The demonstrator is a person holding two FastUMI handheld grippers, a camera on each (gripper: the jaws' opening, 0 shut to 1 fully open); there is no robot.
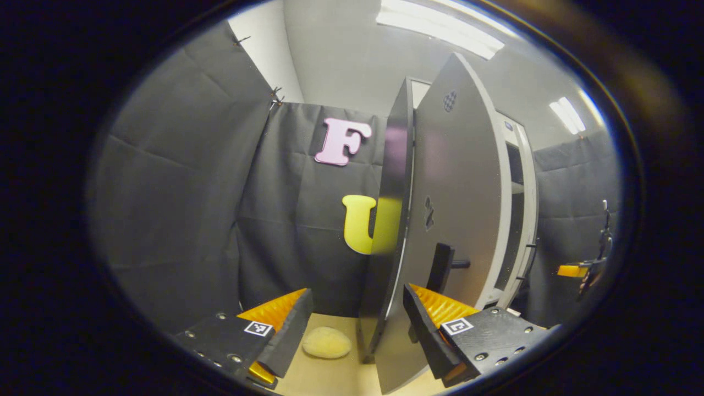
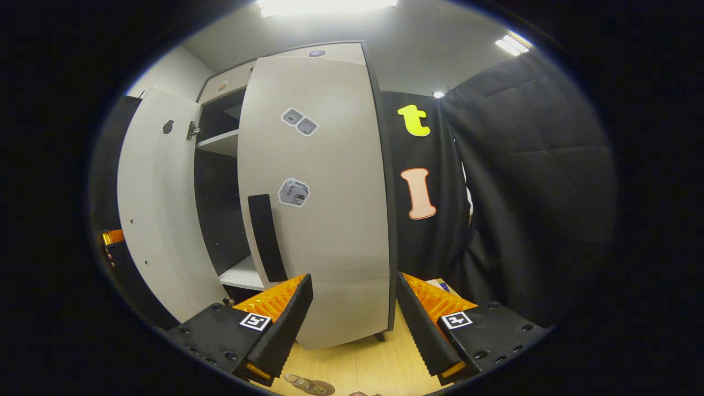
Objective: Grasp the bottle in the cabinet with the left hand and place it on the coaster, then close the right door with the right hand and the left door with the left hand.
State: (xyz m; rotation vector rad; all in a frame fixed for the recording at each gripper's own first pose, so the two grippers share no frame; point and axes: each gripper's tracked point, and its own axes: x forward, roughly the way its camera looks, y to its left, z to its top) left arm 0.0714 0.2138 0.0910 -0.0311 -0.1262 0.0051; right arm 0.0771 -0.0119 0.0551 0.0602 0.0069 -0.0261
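In the left gripper view, our left gripper (image 1: pixel 357 324), jaws apart and empty, straddles the left door (image 1: pixel 451 220) edge; a skewed push could slip off. In the right gripper view, our right gripper (image 2: pixel 355 324) gapes before the nearly shut right door (image 2: pixel 324 192). We cannot see the bottle.

Your left gripper (image 1: pixel 356 324) is held level with its jaws spread wide, nothing between its fingers (image 1: pixel 286 324). Your right gripper (image 2: pixel 352 324) is likewise level and parted, gripping nothing. In the left gripper view, the right gripper (image 1: pixel 575 270) appears far off at the right edge.
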